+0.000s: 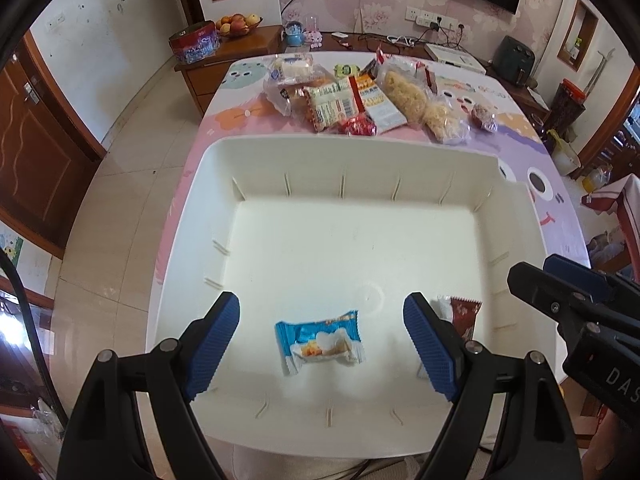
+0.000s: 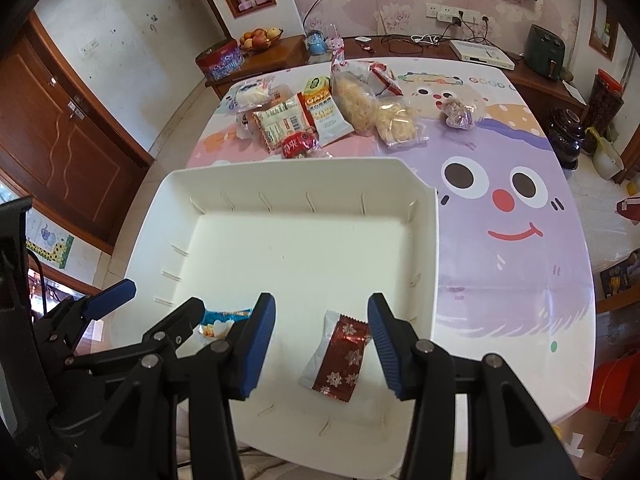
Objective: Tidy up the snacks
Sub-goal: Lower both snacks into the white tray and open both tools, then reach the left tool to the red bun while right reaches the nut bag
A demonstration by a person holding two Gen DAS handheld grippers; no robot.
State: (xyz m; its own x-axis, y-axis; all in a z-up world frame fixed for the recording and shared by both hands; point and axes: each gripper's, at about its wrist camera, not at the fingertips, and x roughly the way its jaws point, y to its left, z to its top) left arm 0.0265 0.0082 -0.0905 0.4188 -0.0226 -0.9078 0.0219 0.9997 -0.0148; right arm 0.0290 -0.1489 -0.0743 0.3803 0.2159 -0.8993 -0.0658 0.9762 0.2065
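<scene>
1. Left wrist view: the left tongs (image 1: 322, 342) are hanging wide apart over the near end of the white bin (image 1: 352, 148), gripping nothing. The blue snack packet (image 1: 320, 342) is lying flat on the bin floor between the two blue pads, touching neither. The red snowflake packet (image 1: 460, 314) is peeking out just beyond the right-hand pad. The right tongs' black frame (image 1: 576, 308) is reaching in from the right edge. The snack pile (image 1: 372, 98) is sitting on the counter (image 1: 516, 144) past the bin's far wall.

2. Right wrist view: the right tongs (image 2: 322, 344) are standing partly open and holding nothing. The red snowflake packet (image 2: 338, 356) is lying between the pads on the bin floor, near the bin's right wall; its upper corner is sitting close beside the right pad, and whether they touch I cannot tell. The left tongs (image 2: 160, 304) are showing at the left, partly covering the blue snack packet (image 2: 224, 320). The white bin (image 2: 288, 168) is resting on the counter (image 2: 500, 280), with the snack pile (image 2: 328, 114) well beyond it.
</scene>
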